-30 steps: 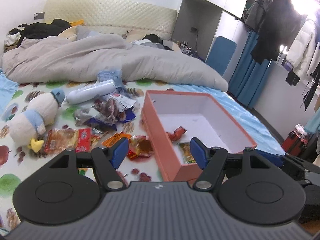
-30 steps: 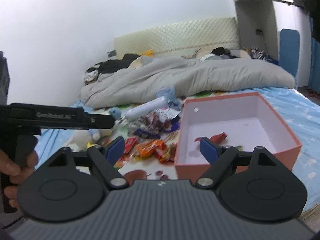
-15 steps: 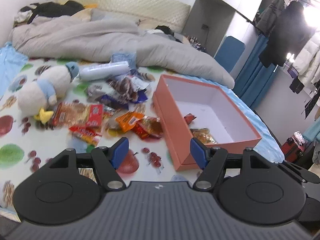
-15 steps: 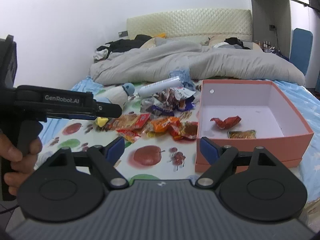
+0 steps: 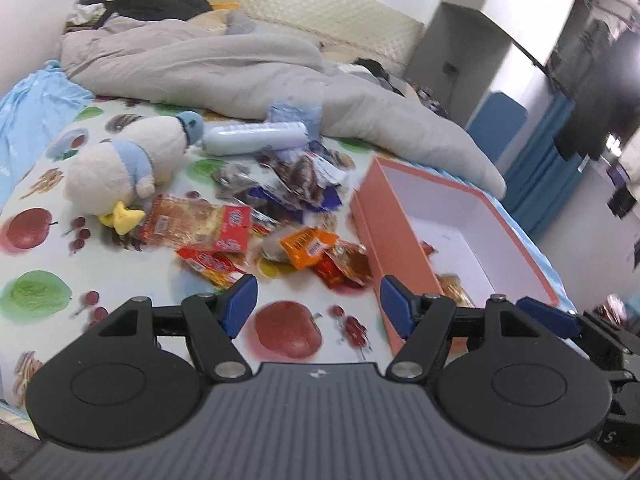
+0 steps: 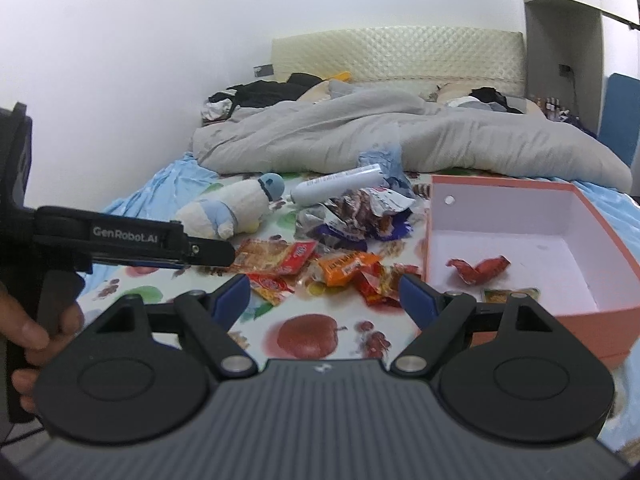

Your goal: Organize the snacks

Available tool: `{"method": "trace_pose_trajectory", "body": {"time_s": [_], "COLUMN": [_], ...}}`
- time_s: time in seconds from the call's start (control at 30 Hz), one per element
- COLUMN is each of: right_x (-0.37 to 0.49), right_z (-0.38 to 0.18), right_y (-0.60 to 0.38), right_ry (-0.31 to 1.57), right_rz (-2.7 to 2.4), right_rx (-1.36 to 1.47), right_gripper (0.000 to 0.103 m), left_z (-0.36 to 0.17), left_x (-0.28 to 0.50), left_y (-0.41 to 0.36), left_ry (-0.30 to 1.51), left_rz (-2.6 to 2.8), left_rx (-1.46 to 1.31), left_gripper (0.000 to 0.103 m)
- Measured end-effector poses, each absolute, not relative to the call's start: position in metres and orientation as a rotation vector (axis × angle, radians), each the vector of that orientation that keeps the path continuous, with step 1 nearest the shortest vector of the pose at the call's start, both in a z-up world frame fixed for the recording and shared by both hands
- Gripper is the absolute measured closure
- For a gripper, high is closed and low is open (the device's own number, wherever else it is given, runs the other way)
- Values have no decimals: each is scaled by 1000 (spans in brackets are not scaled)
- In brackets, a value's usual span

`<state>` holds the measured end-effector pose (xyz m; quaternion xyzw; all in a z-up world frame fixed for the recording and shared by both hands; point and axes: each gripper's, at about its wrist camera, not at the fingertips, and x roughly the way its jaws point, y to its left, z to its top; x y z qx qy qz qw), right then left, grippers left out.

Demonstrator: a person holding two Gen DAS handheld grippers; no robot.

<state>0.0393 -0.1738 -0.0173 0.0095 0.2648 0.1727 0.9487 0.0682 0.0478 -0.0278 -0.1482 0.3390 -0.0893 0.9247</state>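
Snack packets lie scattered on a fruit-print bed sheet: an orange packet (image 5: 308, 246) (image 6: 347, 267), a red packet (image 5: 210, 263) (image 6: 271, 285), a clear biscuit pack with a red end (image 5: 196, 222) (image 6: 276, 256), and dark wrappers (image 5: 296, 184) (image 6: 356, 216). To their right stands an open salmon box (image 5: 394, 254) (image 6: 528, 192) holding a red wrapper (image 6: 478, 268) and a yellow packet (image 6: 510, 295). My left gripper (image 5: 318, 304) hovers open and empty just short of the packets. My right gripper (image 6: 325, 298) is likewise open and empty, near the box's front corner.
A white and blue plush toy (image 5: 124, 164) (image 6: 228, 208) and a white cylinder (image 5: 254, 138) (image 6: 340, 188) lie behind the snacks. A grey duvet (image 5: 224, 64) (image 6: 400, 136) covers the far bed. A hand (image 6: 24, 336) holds the left gripper's handle at the left.
Both grippers have tilted downward and drifted left, so the sheet and snack pile fill more of each view. Their jaws stay equally wide. Nothing on the bed has moved.
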Motion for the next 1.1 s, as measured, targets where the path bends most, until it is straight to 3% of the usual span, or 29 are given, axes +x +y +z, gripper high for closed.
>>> {"method": "trace_pose_trajectory", "body": {"time_s": [0.6,0.83,1.03,1.1], "right_x": [113,152,183,191], "right_z": [-58,-89,-116,-124], "right_y": [-124,-107,-97,-93], "right_ry": [667,725,765,785], "right_rz": [365,357,346,352], "right_rx": [-91,-175,-286,-319], "right_gripper": [21,29,31,39], "left_z": [-103,-138,-158,-164], "left_x": [141,185,228,240], "left_y": [107,113,98,92], "left_ry": [812,868,890,902], "left_rz": [-82,-80,-110,-129], "left_rx": [-437,-430,-258,-193], "left_gripper": [30,30,31,31]}}
